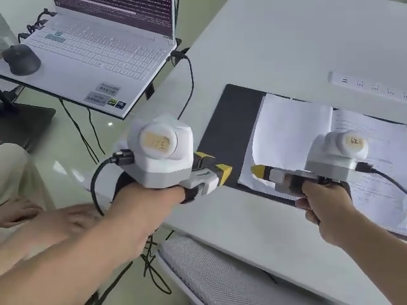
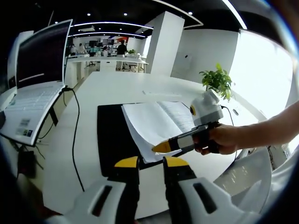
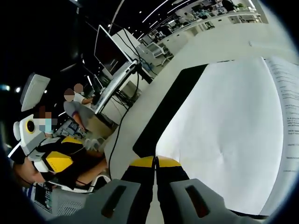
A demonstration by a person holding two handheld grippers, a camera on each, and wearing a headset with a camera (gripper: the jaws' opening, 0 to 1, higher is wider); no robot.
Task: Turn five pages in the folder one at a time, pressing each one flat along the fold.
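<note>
left gripper (image 1: 213, 164) hangs by the table's (image 1: 267, 51) near edge, jaws a little apart and holding nothing, just short of the open black folder (image 1: 226, 130). right gripper (image 1: 257, 171) has its jaws closed together, tip over the near left corner of the folder's white page (image 1: 289, 133).

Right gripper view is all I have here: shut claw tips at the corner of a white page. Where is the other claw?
Observer: The left claw is by the folder's near left corner, clear of the paper.
Operator: Open or shut?
Observer: Open; the left gripper view shows a gap between its yellow tips, with nothing in it.
Operator: Is the page lying flat?
Observer: No; in the head view the page looks bowed up beside the fold.
</note>
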